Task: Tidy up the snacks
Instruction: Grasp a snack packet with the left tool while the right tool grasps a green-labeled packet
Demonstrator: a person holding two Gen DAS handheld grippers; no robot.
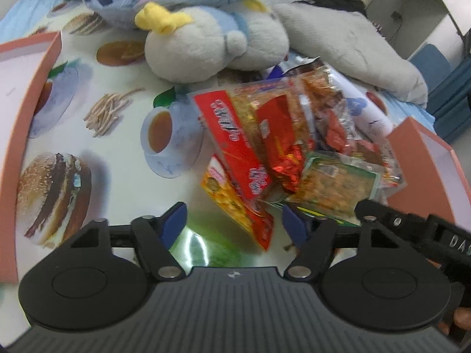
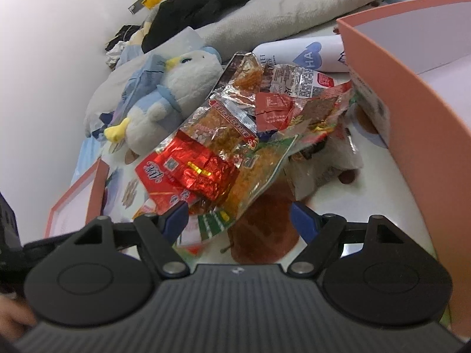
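Observation:
A heap of snack packets (image 1: 294, 135) lies on the food-print tablecloth. It holds a long red packet (image 1: 232, 144), a crinkled red foil packet (image 1: 282, 153), a green-edged packet (image 1: 335, 185) and a yellow-red packet (image 1: 235, 206). My left gripper (image 1: 235, 223) is open just in front of the heap, with the yellow-red packet's end between its jaws. My right gripper (image 2: 238, 217) is open at the near edge of the same heap (image 2: 250, 135), with the green-edged packet (image 2: 259, 170) hanging between its jaws. The right gripper also shows in the left wrist view (image 1: 412, 229).
A pink box (image 2: 412, 111) stands close on the right, also seen in the left wrist view (image 1: 426, 153). Another pink box (image 1: 29, 88) stands on the left. A plush penguin (image 1: 212, 44) and a grey pillow (image 1: 353, 47) lie behind the heap. A white bottle (image 2: 300, 53) lies beside the right box.

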